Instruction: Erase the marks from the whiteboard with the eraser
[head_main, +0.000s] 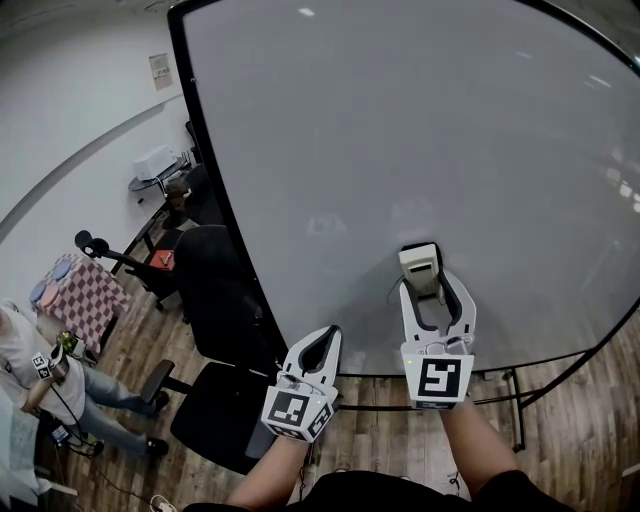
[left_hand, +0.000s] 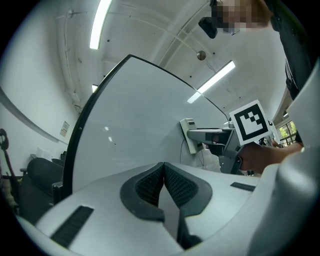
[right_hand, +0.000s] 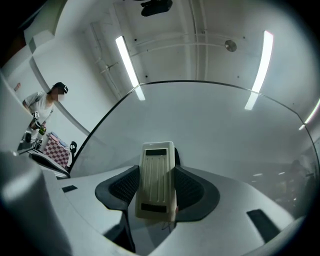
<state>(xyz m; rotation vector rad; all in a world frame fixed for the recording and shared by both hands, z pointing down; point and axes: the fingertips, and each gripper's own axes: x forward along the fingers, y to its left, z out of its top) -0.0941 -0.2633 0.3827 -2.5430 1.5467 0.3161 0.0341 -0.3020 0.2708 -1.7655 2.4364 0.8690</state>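
At the far left of the head view a person (head_main: 22, 352) stood beside a checkered cloth (head_main: 88, 297). Black chairs (head_main: 212, 288) stood between that and the dark left edge of the whiteboard (head_main: 400, 130), which filled most of the view.

The left gripper (head_main: 328, 336) was low, in front of the whiteboard's bottom left corner. Its jaws were closed pad to pad with nothing between them, as the left gripper view showed (left_hand: 164, 171).

Just to its right, the right gripper (head_main: 430, 292) reached further up toward the lower part of the whiteboard. Its jaws were clamped on the sides of a cream eraser (head_main: 420, 264), which stuck out past the tips. In the right gripper view the eraser (right_hand: 157, 180) sat upright between the pads, ribbed back toward the camera. From the left gripper view its face lay against or just off the whiteboard; which, I could not tell.
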